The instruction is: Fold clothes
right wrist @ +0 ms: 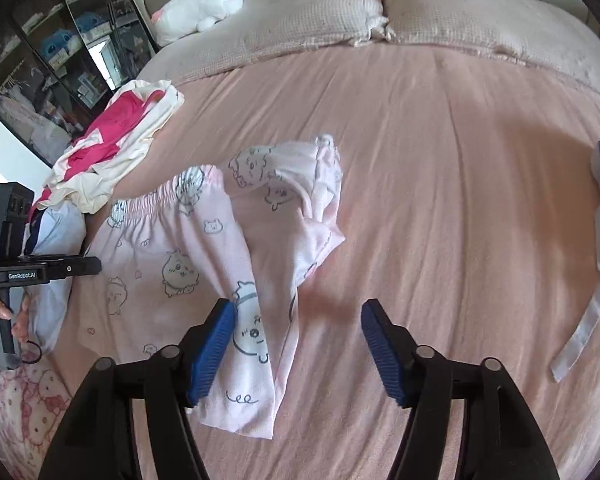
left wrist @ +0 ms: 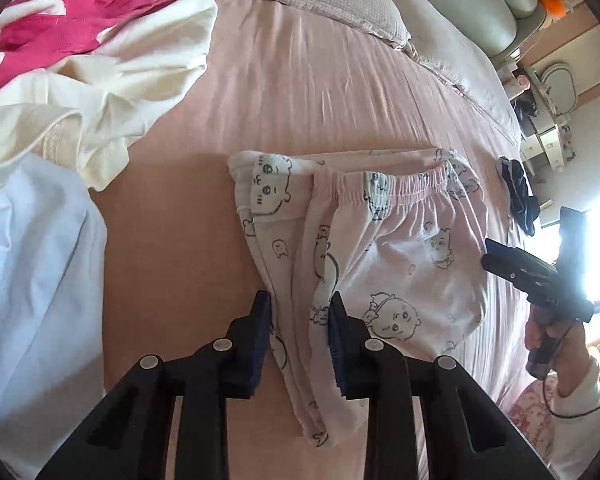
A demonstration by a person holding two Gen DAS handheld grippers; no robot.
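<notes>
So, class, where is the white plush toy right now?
In the right wrist view, the white plush toy lies upper left, at the head of the bed beside the beige waffle-textured pillow.

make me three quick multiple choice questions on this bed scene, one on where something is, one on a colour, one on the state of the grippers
1. Where does the pile of unfolded clothes lie, seen from the right wrist view?
A. to the left of the printed pants
B. on the pillows
C. at the right edge of the bed

2. What colour is the bed sheet?
A. green
B. pink
C. dark blue

3. How do the jaws of the right gripper stand?
A. shut on the pants
B. shut on nothing
C. open

Answers:
1. A: the cream and magenta heap sits left of the printed pants.
2. B: the sheet is pale pink all round the pants.
3. C: a wide gap shows between its blue pads; the left gripper is open too, straddling a pant leg.
</notes>
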